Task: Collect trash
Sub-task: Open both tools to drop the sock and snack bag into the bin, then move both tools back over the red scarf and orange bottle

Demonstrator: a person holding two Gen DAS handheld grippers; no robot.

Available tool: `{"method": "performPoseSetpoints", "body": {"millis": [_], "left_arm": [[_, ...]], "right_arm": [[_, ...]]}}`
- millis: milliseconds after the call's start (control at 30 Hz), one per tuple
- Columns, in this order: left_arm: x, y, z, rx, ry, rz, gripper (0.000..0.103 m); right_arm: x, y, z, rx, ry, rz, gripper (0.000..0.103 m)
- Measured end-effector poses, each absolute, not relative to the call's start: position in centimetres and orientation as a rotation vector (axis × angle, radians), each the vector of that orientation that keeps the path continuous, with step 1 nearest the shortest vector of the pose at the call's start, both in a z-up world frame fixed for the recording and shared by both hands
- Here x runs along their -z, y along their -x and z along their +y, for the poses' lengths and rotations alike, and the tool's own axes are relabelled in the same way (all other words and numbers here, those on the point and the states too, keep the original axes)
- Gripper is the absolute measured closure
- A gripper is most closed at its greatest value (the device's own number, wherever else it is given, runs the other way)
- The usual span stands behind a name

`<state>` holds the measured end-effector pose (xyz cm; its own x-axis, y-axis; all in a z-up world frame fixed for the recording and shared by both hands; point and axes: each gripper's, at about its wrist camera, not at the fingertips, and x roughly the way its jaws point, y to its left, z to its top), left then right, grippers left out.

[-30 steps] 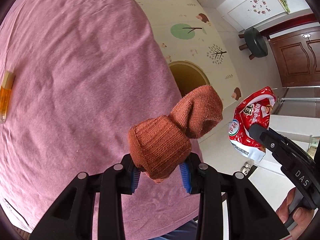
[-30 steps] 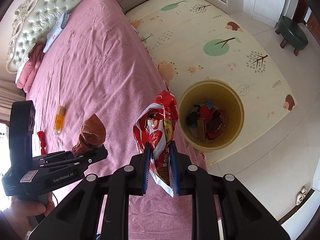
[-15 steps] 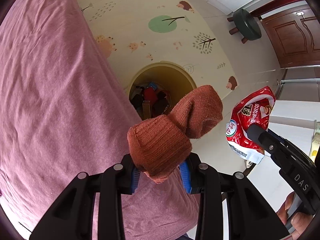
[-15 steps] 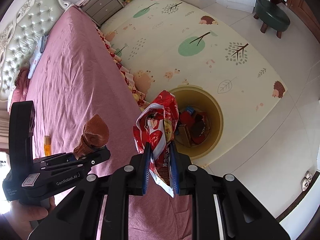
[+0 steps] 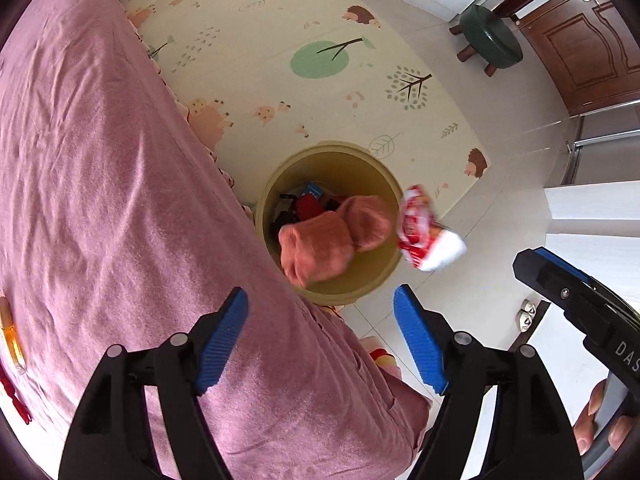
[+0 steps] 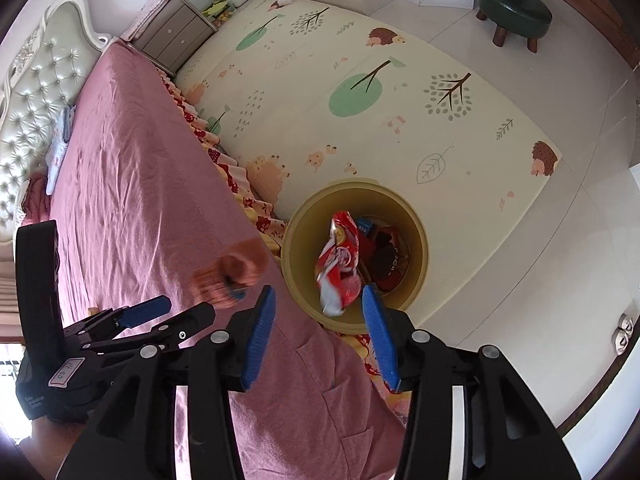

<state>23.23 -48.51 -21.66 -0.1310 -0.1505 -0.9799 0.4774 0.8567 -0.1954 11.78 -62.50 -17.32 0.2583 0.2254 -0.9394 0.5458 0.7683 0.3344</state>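
Both tongs have just been opening – left tongs [image 5: 320, 316] & right tongs [image 6: 318, 320] gape empty, brown sock [image 5: 332, 240] & red wrapper [image 6: 340, 264] blurred mid-drop above the yellow bin [image 6: 420, 240] – hold directly over bin till both land inside.

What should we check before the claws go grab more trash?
1. Left claw empty: ok. Its jaws have just been opening, nothing between them.
2. Right claw empty: ok. Its jaws have just been opening too, nothing between them.
3. Sock inside the bin: cannot tell, blurred in mid-air.
4. Snack bag inside the bin: cannot tell, in mid-air near the rim.
5. Bin has room: ok, trash sits low.
6. Bed cleared: not ok, an orange bottle lies there.
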Motion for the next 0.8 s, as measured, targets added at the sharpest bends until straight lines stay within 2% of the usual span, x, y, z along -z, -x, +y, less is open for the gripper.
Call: {"method": "performPoseSetpoints", "body": {"millis": [133,233,500,800], "left_arm": [[21.4,-23.5,-47.9,0.548,-0.248,1.625,0.026],[21.3,-23.5,-47.3,0.54,-0.235,1.629,0.025],[19.9,-23.5,-45.2,0.528,-0.175,1.615,0.025],[17.5,-23.0,-37.7,0.447,-0.113,1.573,0.025]], "right_arm": [[17.3,-11.9,-62.3,0.247,-0.708,1.326,0.058],[17.2,-12.2,-61.8,0.233,-0.71,1.33,0.052],[15.7,-13.3,-60.0,0.199,-0.663,1.325,0.052],[13.3,-14.7,-54.5,0.103,-0.564,1.338,0.052]]}}
